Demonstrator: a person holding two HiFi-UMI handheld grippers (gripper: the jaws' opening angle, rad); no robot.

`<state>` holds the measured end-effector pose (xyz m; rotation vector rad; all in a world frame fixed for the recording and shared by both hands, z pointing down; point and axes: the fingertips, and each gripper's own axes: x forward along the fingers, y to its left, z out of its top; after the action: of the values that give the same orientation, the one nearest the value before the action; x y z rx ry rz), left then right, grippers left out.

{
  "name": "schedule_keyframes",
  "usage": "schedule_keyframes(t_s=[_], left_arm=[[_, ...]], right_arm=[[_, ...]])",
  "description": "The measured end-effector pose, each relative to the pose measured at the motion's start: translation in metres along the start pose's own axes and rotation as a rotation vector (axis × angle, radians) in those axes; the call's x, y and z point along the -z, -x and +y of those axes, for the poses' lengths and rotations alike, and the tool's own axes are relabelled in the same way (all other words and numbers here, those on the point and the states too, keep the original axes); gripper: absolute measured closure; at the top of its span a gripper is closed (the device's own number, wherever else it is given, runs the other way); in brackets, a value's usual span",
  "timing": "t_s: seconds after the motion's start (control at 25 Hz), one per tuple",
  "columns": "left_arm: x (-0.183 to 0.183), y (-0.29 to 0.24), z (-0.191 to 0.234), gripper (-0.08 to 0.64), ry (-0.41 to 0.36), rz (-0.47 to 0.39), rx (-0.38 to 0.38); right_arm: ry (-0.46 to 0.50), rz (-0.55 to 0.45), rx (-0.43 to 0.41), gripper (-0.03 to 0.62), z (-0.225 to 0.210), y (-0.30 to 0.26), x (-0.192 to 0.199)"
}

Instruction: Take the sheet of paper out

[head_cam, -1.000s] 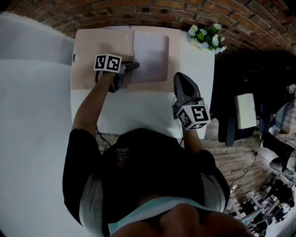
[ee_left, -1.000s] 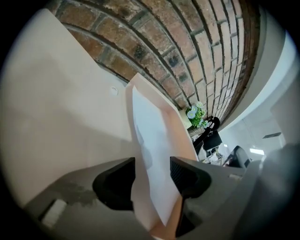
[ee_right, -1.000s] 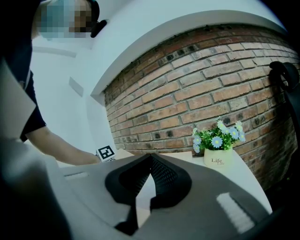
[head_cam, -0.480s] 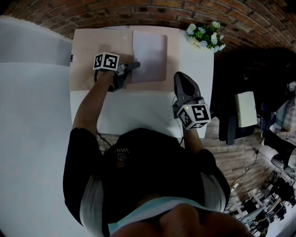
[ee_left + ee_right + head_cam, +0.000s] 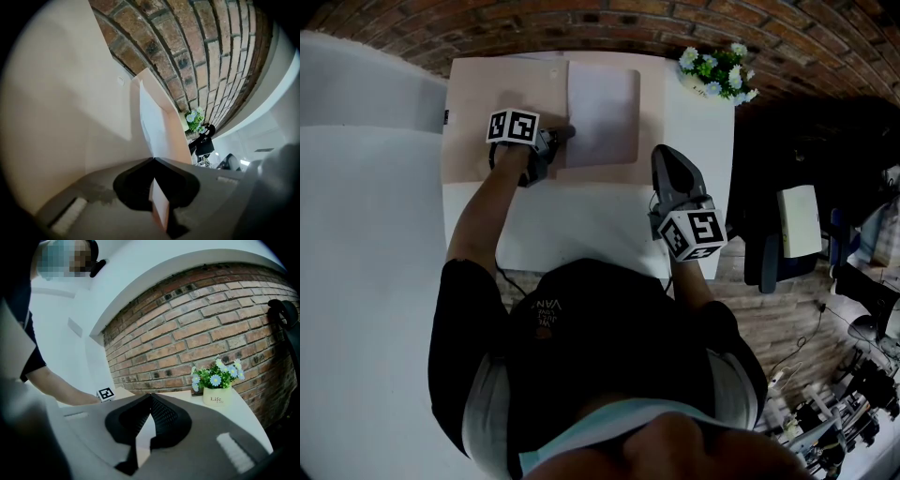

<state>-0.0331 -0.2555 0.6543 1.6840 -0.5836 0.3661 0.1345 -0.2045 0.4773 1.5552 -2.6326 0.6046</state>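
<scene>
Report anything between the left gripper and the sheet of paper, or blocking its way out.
Nothing visible does. The left gripper is shut on the left edge of the sheet of paper. Nothing lies on it or on the beige folder under it; the right gripper hangs to the right, shut and empty.

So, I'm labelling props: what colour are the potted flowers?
Pale blue flowers with green leaves; clearest in the right gripper view.

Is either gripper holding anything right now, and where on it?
The left gripper has just closed on the sheet of paper, pinching its left edge as the head view shows it. The right gripper is shut and empty.
</scene>
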Motion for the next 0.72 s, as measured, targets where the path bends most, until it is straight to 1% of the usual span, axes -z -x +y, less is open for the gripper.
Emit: schedule_keyframes(t_s=[0.72], left_arm=[[-0.004,0.048,0.012,0.558,-0.022,-0.042,-0.063]], right_arm=[[0.016,0.002,-0.043,0.594,0.021,-0.003,-0.001]])
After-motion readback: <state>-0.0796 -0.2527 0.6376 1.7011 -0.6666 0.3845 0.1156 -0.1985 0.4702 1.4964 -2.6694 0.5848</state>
